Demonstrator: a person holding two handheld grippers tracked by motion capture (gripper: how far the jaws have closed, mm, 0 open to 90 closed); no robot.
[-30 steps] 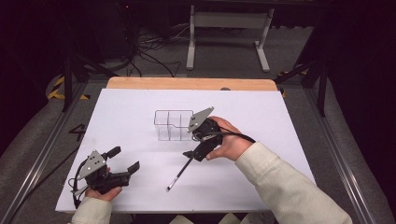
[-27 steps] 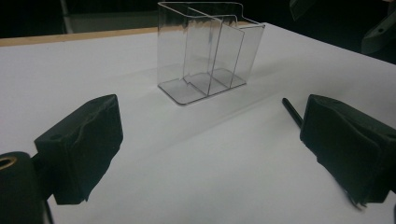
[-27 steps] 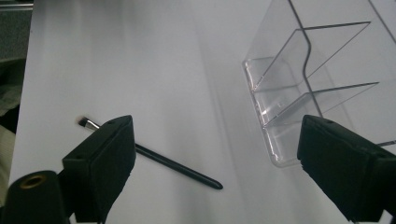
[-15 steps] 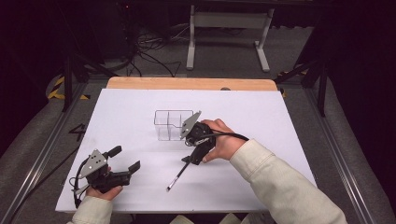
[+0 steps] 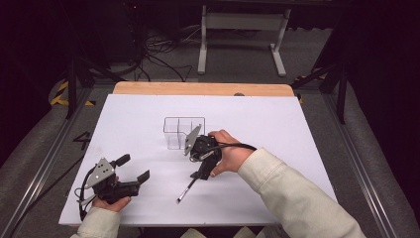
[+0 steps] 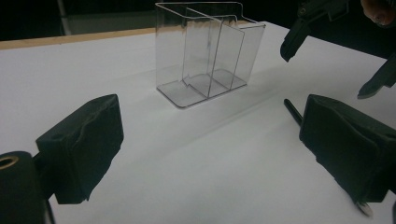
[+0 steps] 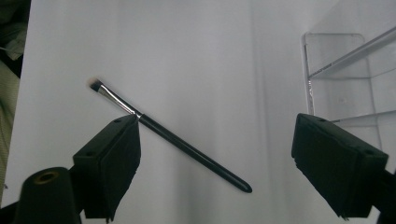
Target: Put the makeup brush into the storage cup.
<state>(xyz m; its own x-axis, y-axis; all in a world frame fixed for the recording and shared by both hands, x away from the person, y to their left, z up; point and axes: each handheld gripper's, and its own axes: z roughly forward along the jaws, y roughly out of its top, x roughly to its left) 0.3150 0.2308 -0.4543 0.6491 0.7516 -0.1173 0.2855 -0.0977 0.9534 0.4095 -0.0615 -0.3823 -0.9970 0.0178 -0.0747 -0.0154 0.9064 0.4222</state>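
right gripper (image 7: pixel 215 158) hangs wide open over the makeup brush (image 7: pixel 173 137) mid-table, jaws easing in, could skid that skinny handle sideways if they close off-centre

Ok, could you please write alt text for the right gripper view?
A thin black makeup brush lies slanted on the white table, between the open right claw jaws, untouched. A clear plastic organizer stands at the right edge.

brush (image 7: pixel 187 147): glossy black handle, shiny metal ferrule | organizer (image 6: pixel 208 51): clear glossy plastic | counter (image 5: pixel 297 124): matt white sheet, bare wood far edge | right gripper (image 5: pixel 202 174): jaws padded in matt black, slightly creased
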